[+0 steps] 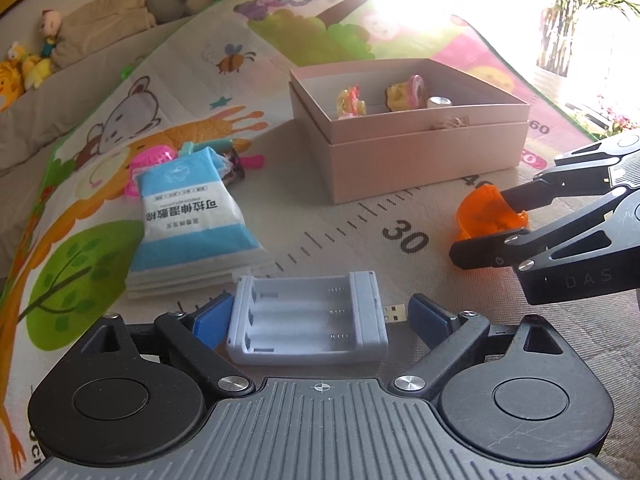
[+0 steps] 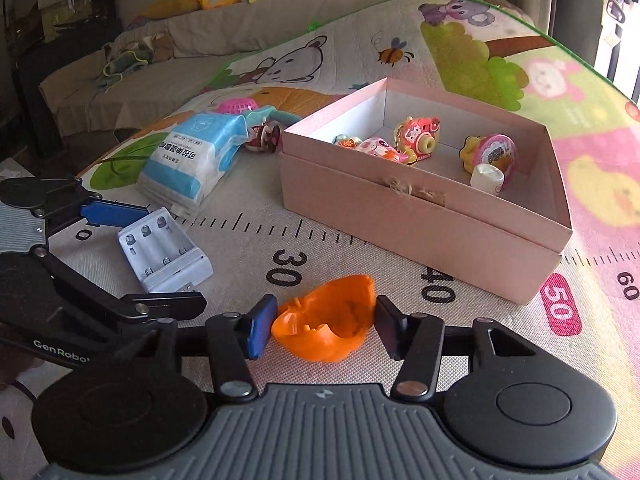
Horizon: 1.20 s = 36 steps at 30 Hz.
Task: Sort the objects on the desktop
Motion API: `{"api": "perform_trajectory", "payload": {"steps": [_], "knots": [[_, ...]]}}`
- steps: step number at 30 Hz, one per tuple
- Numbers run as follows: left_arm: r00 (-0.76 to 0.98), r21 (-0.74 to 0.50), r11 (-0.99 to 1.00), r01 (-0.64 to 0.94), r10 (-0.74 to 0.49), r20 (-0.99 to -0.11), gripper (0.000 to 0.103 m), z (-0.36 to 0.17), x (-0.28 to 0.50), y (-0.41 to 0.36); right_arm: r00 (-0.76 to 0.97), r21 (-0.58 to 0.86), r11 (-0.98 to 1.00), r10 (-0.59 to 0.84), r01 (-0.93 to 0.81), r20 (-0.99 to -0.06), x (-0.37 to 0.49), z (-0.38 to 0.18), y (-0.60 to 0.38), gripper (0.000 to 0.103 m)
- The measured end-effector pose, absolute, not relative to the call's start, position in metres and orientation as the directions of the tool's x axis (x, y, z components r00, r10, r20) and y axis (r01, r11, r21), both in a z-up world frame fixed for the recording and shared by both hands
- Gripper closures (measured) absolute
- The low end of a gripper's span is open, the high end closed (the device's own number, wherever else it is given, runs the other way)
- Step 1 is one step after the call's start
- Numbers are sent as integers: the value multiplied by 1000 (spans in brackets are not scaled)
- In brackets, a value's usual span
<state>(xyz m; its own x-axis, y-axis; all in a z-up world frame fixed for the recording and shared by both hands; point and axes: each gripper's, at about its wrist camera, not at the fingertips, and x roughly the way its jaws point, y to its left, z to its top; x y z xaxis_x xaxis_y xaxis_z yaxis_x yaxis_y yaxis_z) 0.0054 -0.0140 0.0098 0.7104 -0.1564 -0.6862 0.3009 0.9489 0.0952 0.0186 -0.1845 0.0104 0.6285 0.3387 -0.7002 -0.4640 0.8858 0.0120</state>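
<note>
A white battery charger (image 1: 308, 316) with empty slots and a USB plug lies on the play mat between the blue pads of my left gripper (image 1: 320, 320). The jaws stand wide and neither pad presses on it. The right wrist view shows the same charger (image 2: 164, 252) inside the left gripper (image 2: 175, 258). My right gripper (image 2: 324, 328) is shut on an orange plastic toy shell (image 2: 328, 316), with a pad against each side. In the left wrist view that shell (image 1: 480, 208) sits between the right gripper's (image 1: 478, 224) fingers, to the right of the charger.
An open pink box (image 2: 400, 220) holding several small toys stands beyond the shell, also seen as the pink box (image 1: 420, 160). A blue-and-white tissue pack (image 1: 192, 216) lies at the left with pink and teal toys (image 1: 154, 158) behind it. A sofa with plush toys borders the mat.
</note>
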Motion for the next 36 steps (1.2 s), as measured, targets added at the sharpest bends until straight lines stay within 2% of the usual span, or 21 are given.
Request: {"api": "perform_trajectory", "payload": {"steps": [7,12,15,18,21,27,30,32,36], "knots": [[717,100,950,297,-153,-680,9,15,-6,-16,648,6,896,326,-444,-688,3,24,-199,50],[761,131,935,329,-180,-623,9,44,-32,-27,682,21,901,343,-434,-646,-21,57,-224,50],[814,144,927,347,-222,-537,9,81,-41,-37,737,68,906,383,-419,-557,-36,105,-247,50],[877,189,915,356,-257,-406,9,121,-41,-54,809,93,907,409,-410,-421,-43,162,-266,50],[911,222,913,341,-262,-319,9,145,-21,-76,874,65,928,366,-366,-320,-38,200,-280,50],[890,167,922,348,-269,-368,9,133,62,-114,902,75,951,307,-299,-305,-5,215,-293,50],[848,136,921,365,-269,-457,8,111,96,-120,893,91,954,299,-285,-337,13,206,-295,50],[830,81,935,345,-264,-491,7,101,97,-108,885,94,957,291,-276,-363,25,198,-296,50],[847,68,945,320,-254,-467,2,86,59,-74,860,102,957,290,-273,-419,50,181,-290,50]]}}
